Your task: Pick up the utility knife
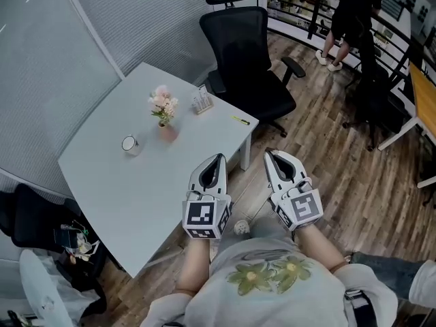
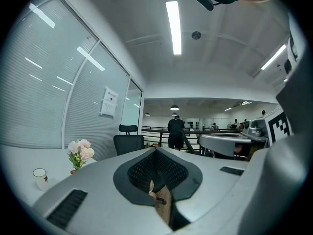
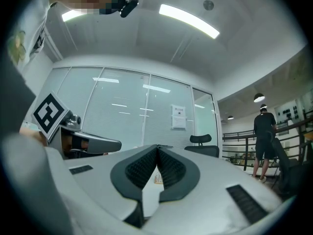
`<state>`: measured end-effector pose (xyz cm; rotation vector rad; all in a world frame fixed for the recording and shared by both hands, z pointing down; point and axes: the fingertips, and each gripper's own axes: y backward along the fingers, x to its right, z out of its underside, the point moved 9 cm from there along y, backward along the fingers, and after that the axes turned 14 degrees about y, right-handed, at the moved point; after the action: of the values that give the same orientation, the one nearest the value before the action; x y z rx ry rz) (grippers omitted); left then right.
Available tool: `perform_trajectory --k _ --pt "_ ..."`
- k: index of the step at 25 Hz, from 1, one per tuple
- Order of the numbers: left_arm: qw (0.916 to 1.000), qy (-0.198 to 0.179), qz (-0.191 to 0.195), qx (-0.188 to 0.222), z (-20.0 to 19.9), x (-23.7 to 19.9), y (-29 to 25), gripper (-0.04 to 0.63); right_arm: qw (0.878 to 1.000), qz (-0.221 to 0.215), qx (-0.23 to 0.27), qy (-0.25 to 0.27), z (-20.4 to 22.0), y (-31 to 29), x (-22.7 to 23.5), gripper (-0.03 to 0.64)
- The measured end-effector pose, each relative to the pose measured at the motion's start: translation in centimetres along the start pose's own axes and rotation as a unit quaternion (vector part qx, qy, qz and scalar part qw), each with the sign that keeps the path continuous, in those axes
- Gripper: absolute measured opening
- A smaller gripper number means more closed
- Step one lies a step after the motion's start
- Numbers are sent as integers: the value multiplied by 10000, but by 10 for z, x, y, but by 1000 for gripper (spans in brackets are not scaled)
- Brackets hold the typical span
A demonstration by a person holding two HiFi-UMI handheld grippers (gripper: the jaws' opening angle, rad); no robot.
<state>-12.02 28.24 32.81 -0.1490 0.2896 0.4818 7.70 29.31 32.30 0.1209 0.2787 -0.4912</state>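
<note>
The utility knife (image 1: pixel 240 120) is a small yellow-green bar that lies near the right-hand corner of the white table (image 1: pixel 102 176). My left gripper (image 1: pixel 218 157) hovers over the table's near edge, short of the knife, and its jaws meet at the tips with nothing between them (image 2: pixel 156 151). My right gripper (image 1: pixel 268 153) is level with it, just off the table's corner over the wooden floor, also shut and empty (image 3: pixel 157 147). Both point toward the table's far side. The knife does not show in either gripper view.
On the table stand pink flowers in a pot (image 1: pixel 163 105), a white cup (image 1: pixel 131 144) and a small holder (image 1: pixel 201 101). A black office chair (image 1: pixel 248 60) sits behind the table's corner. A person (image 1: pixel 347 19) stands at the railing far right. A dark bag (image 1: pixel 41 223) lies lower left.
</note>
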Motion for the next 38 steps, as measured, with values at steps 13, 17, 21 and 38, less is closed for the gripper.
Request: perform_trajectory --k 13,17,21,38 --pt "9995 79 -115 -277 5 -49 -65 9 9999 19 63 -120 28 -77 45 6" --pt "9992 -28 -106 -391 -3 -67 -100 9 9999 36 68 -141 39 -115 66 8" --pt "9985 -94 -17 -532 -11 -81 -138 9 9999 -44 25 -161 49 -151 88 57" --pt "9957 191 -316 -854 -15 -153 -232 9 9982 -555 -244 -18 96 -265 137 132"
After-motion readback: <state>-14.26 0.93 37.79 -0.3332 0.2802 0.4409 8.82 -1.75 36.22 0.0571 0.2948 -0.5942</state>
